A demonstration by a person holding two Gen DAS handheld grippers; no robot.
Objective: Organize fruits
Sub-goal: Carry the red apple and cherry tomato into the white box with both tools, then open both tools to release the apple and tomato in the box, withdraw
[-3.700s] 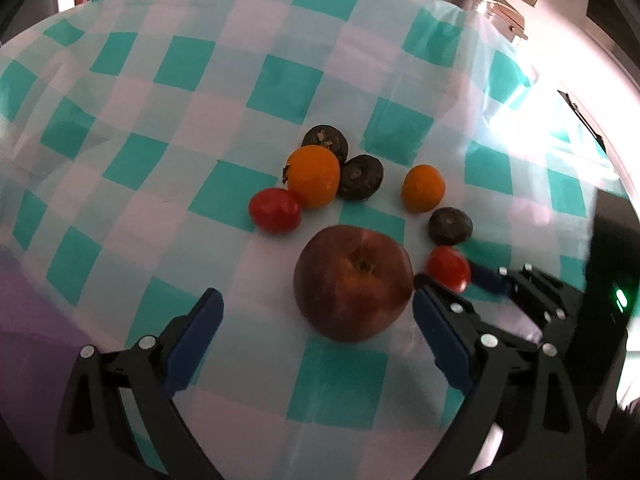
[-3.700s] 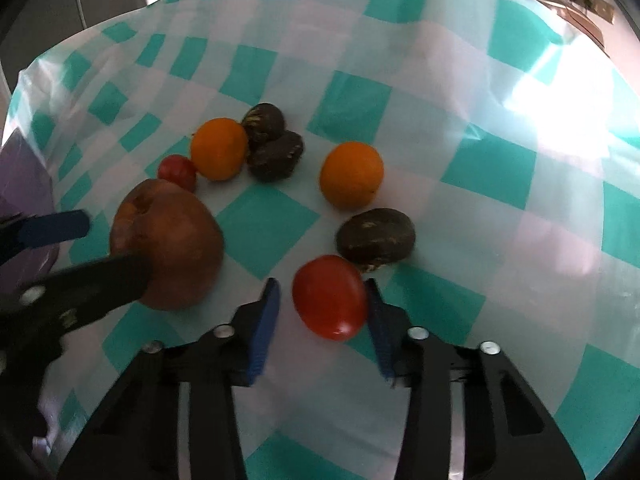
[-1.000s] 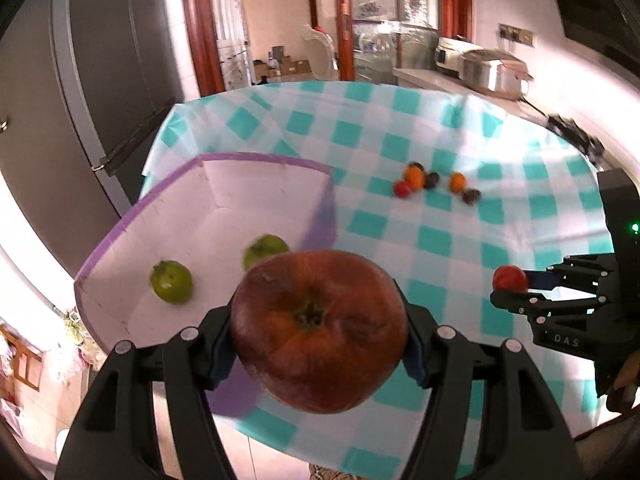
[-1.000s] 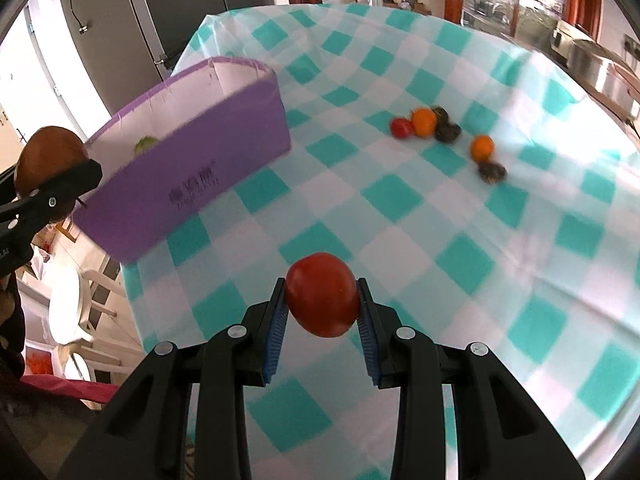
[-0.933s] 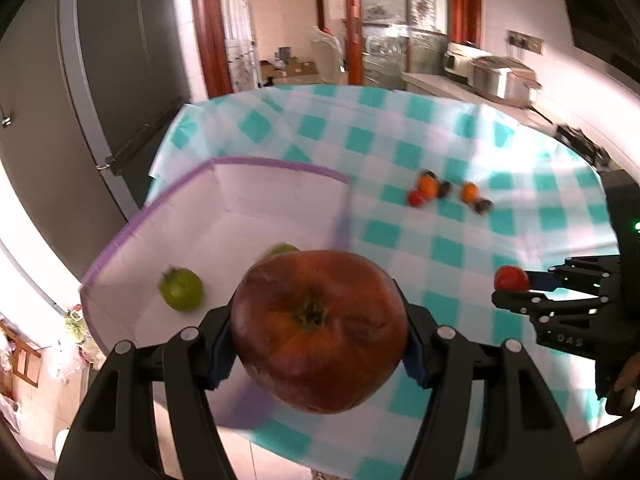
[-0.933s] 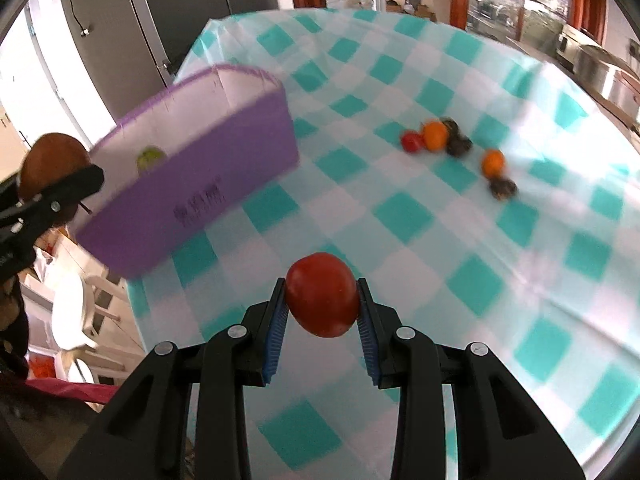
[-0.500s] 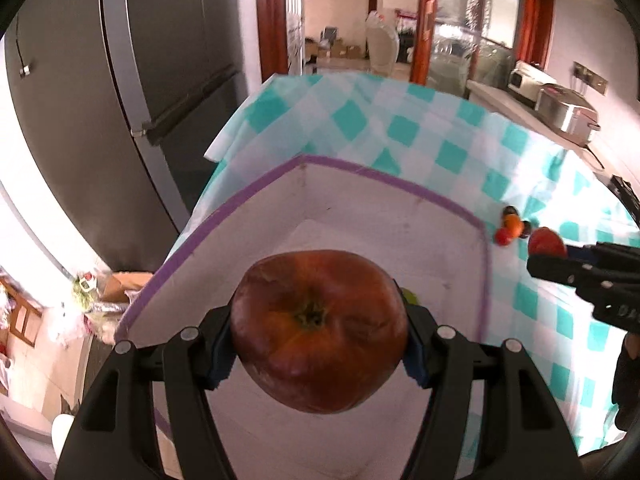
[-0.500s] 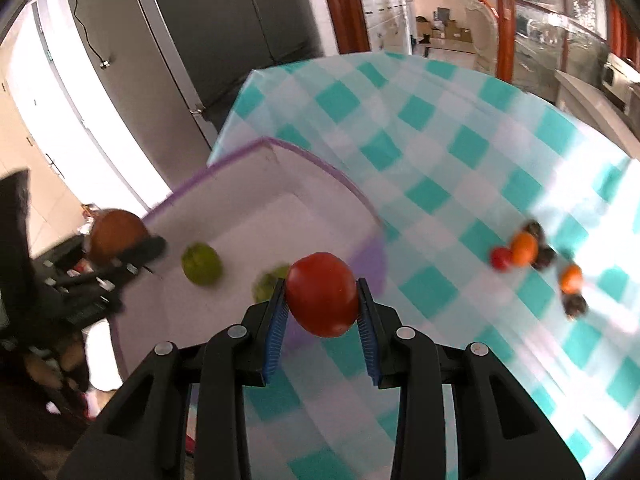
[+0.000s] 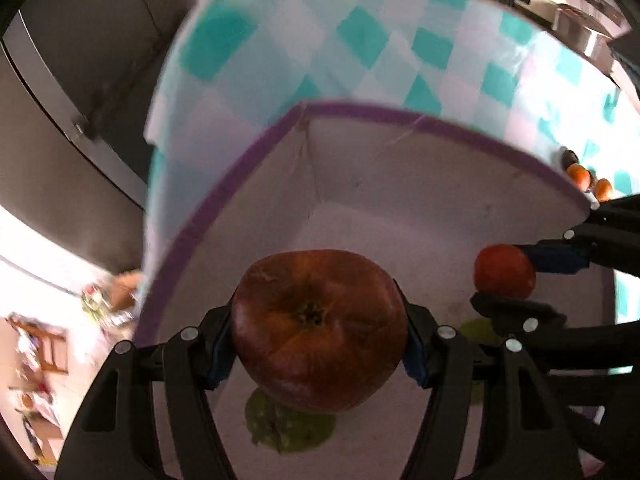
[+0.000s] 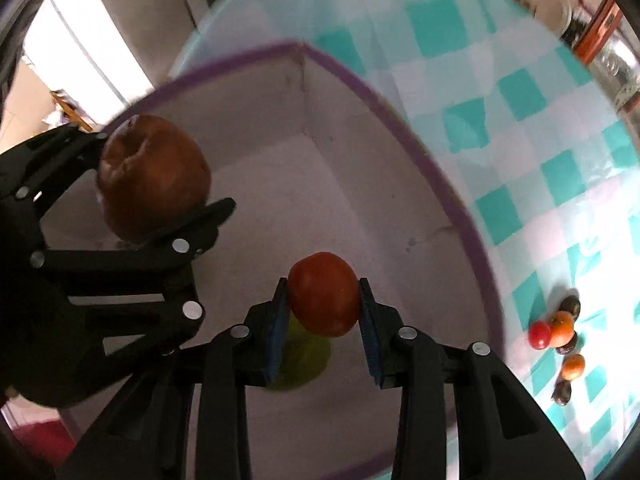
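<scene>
Red-brown and dull-skinned, the apple [image 9: 320, 330] sits squarely between the blue pads of the left gripper [image 9: 318, 344], stem dimple facing the camera, its wrinkled sides bulging past both pads, which are clamped on it. It hangs above the pale inside of the box [image 9: 400, 184], just over a green fruit [image 9: 290, 426] lying on the box floor. Beside it, the smooth, glossy tomato [image 10: 324, 294] is pinched at its two sides between the blue pads of the right gripper [image 10: 323, 326], the round top standing clear above the fingertips; those fingers are closed tight on it. It too hangs inside the box's outline, over a second green fruit [image 10: 300, 364] on the floor. The box is cardboard, matt off-white within, with creased corner seams and a thin purple rim. It rests on a tablecloth [image 10: 520, 128] of teal and white checks, smooth and slightly shiny. Well apart on the cloth lies a small cluster of fruit [image 10: 558, 334]: one red, two orange, and some dark, rough-looking ones.
</scene>
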